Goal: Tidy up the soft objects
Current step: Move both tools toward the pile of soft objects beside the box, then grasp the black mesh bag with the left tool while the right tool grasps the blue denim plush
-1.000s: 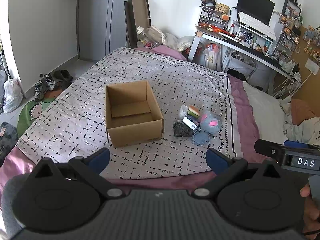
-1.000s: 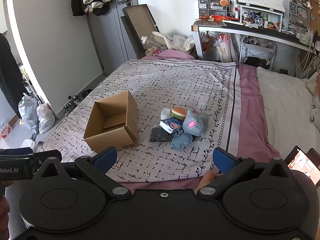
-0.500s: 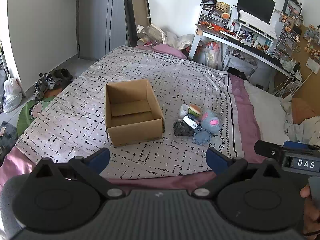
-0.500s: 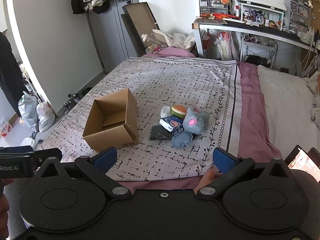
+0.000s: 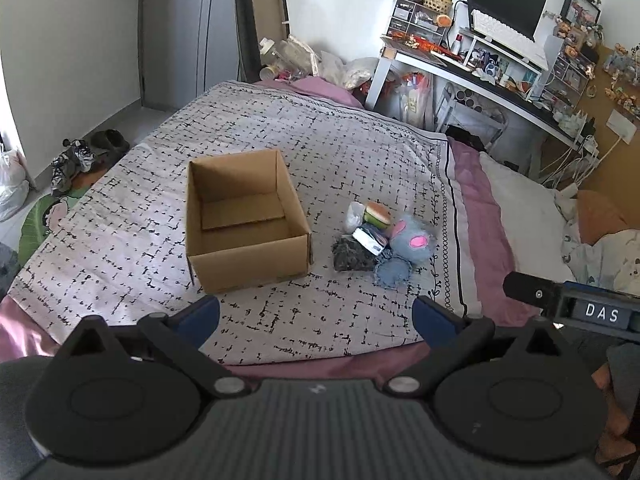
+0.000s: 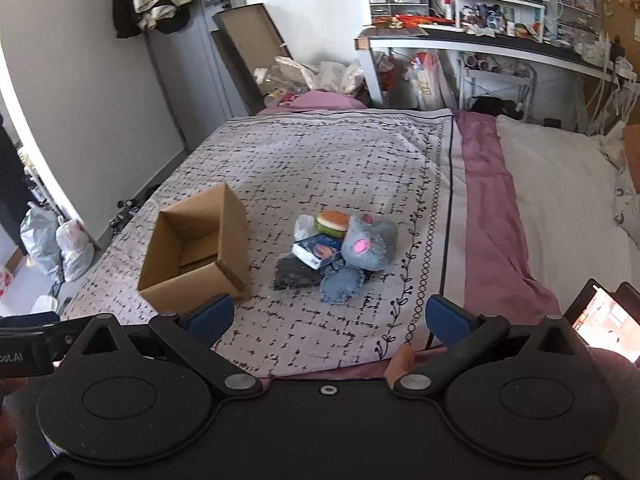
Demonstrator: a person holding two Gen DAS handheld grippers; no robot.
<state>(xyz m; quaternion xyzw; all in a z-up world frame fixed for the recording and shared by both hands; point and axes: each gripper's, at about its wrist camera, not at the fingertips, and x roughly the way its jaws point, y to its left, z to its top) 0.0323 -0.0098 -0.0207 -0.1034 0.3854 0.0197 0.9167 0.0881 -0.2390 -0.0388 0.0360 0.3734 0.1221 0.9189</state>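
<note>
Opening step, by the look of it: nothing picked up, open brown cardboard box empty apart from a loose cardboard flap on its floor. Sits on the bed's black-and-white patterned cover, open side up.

Just right of the box, a small heap of soft things: grey plush toy with a pink patch, burger-shaped squishy toy, white-and-blue packet, dark speckled pouch, round frayed denim piece, crumpled clear plastic bag. All touching or overlapping; the packet rests on the pouch and leans against the plush.

Left hand-held gripper: blue-padded fingers spread wide, nothing between them, held back near the foot of the bed, aimed toward the box front and the gap beside it. Right hand-held gripper: likewise wide apart and empty, pointed at the heap, well short of it. Each visible at the edge of the other's view, side by side, roughly level.

Next move, judged from the layout: reach forward and down with the right one, nearest item probably the denim piece or the dark pouch at the heap's front edge. Calls for a low approach, fingers straddling one item only, a firm pinch since soft fabric compresses, then a lift and a carry leftward over the box wall. Risk of dragging the packet off the pouch.
</note>
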